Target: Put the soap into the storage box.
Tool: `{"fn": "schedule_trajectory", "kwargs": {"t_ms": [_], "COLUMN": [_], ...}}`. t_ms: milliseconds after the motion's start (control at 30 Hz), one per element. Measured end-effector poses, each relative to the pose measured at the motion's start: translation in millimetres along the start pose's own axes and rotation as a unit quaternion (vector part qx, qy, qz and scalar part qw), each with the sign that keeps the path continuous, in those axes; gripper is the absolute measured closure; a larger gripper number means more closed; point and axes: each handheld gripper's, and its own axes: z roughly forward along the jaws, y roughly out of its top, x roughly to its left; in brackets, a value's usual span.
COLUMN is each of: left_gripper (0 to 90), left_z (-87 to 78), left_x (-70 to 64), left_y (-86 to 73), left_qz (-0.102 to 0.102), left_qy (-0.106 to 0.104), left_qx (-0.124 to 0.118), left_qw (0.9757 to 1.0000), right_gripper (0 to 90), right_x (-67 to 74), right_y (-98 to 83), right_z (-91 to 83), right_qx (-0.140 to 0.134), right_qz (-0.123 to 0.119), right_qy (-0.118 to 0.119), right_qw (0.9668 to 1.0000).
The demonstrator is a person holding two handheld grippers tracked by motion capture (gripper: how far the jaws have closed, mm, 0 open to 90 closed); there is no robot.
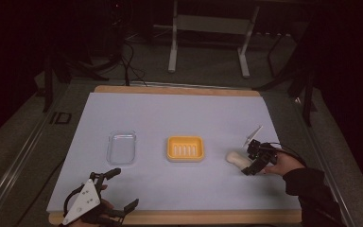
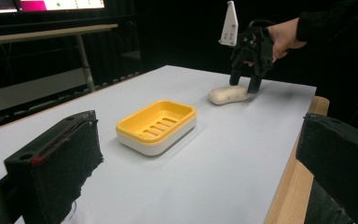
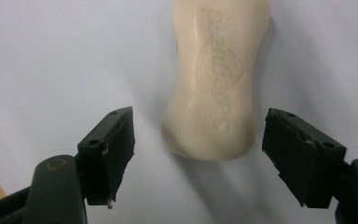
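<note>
The right gripper [image 1: 251,163] sits at the right of the high view, lowered over the near end of a cream soap bar [image 1: 235,158] that lies flat on the pale blue table cover [image 1: 170,118]. In the right gripper view the soap bar [image 3: 214,88] runs from the upper centre of the frame down to the middle, its lower end level with the two black jaws. The jaws stand apart, one on each side of the bar, with a visible gap of table cover between each pad and the soap; nothing is gripped. In the left gripper view the right gripper [image 2: 245,84] appears at upper right, jaws pointing down onto the soap bar [image 2: 227,95].

A yellow soap dish [image 1: 185,148] sits at the centre of the high view, left of the soap bar and apart from it. A clear plastic lid [image 1: 121,147] lies further left.

The left gripper [image 1: 116,191] rests at the lower left of the high view, near the table's front edge. Its jaws are spread wide and hold nothing.
</note>
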Motion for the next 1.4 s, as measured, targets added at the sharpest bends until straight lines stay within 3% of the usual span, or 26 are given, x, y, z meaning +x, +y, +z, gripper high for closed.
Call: {"fn": "schedule_trajectory", "kwargs": {"t_ms": [200,833,1133,1400], "left_gripper": [0.1,0.1,0.1,0.1], "left_z": [0.2,0.0,0.2,0.6], "left_x": [0.0,0.2,0.2,-0.3], "left_y": [-0.3,-0.9,-0.9,-1.0], "left_qz": [-0.001,-0.001,-0.001,0.001], "left_qy": [0.0,0.0,0.0,-0.002], "left_qx": [0.0,0.002,0.003,0.004], "left_qw": [1.0,1.0,1.0,1.0], "right_gripper": [26.8,36.7,41.1,48.1], "right_x": [-0.4,-3.6,-4.0,-2.6], "right_y": [4.3,16.1,15.5,17.6], "right_z": [4.9,18.8,25.9,25.9], "right_qx": [-0.008,-0.034,-0.025,-0.021], "right_qz": [0.003,-0.025,-0.039,-0.03], "right_qy": [0.0,-0.007,-0.02,-0.021], "right_qw": [1.0,0.9991,0.9987,0.9991]}}
